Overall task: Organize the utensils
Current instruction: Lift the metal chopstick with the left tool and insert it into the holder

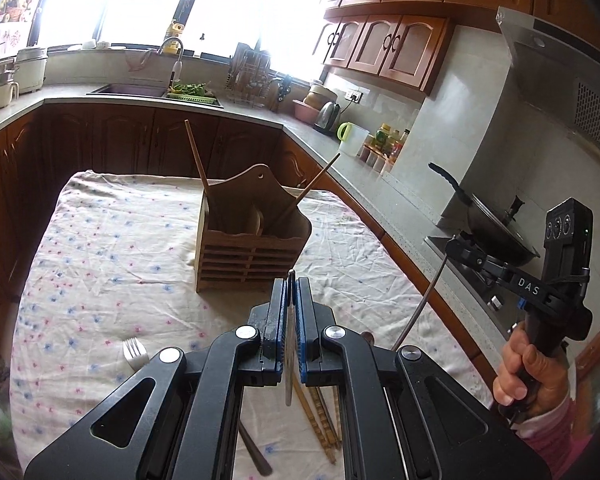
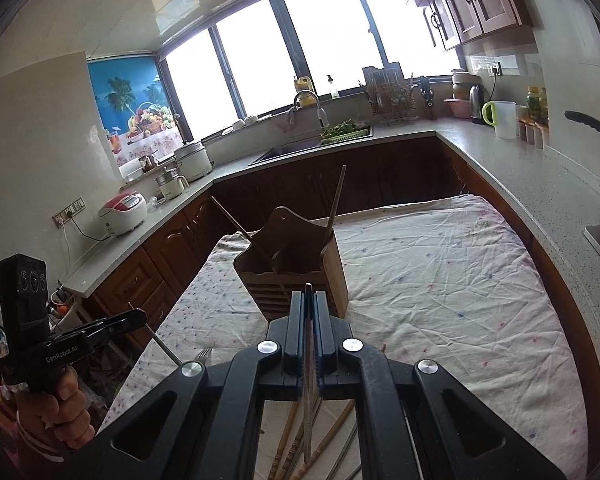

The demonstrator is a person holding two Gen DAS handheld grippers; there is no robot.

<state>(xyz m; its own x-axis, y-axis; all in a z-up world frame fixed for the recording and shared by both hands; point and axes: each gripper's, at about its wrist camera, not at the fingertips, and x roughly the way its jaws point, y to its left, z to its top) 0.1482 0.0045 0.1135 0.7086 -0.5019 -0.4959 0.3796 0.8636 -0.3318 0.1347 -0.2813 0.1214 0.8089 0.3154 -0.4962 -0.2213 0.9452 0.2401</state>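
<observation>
Left wrist view, reading from the left: lying flat on the flowered cloth [image 1: 100,240], a fork [image 1: 136,354], not yet collected; standing mid-table, the wooden utensil holder [image 1: 252,236], already carrying two wooden chopsticks [image 1: 198,160] leaning out to either side; pointing straight at it from the near side, the left gripper [image 1: 291,280], clamping its blue pads tight on the left steel stick [image 1: 288,392], its top end poking just past the fingertips and the rest hanging beneath; lying loose on the cloth below, several bamboo chopsticks [image 1: 316,420]; further right, the right steel stick [image 1: 420,304] dangling from the right gripper [image 1: 452,245], also pinching shut, with the right hand [image 1: 532,364] wrapping the handle. Judging the step as carrying both sticks over to the holder. For doing it well: keeping each dangling lower end above the holder's rim while crossing; tipping each stick upright over a free compartment; steering between the two leaning chopsticks, not into them; loosening the pads only once the lower end is sitting inside the walls; taking one side at a time to avoid the grippers crowding each other over the narrow opening.
</observation>
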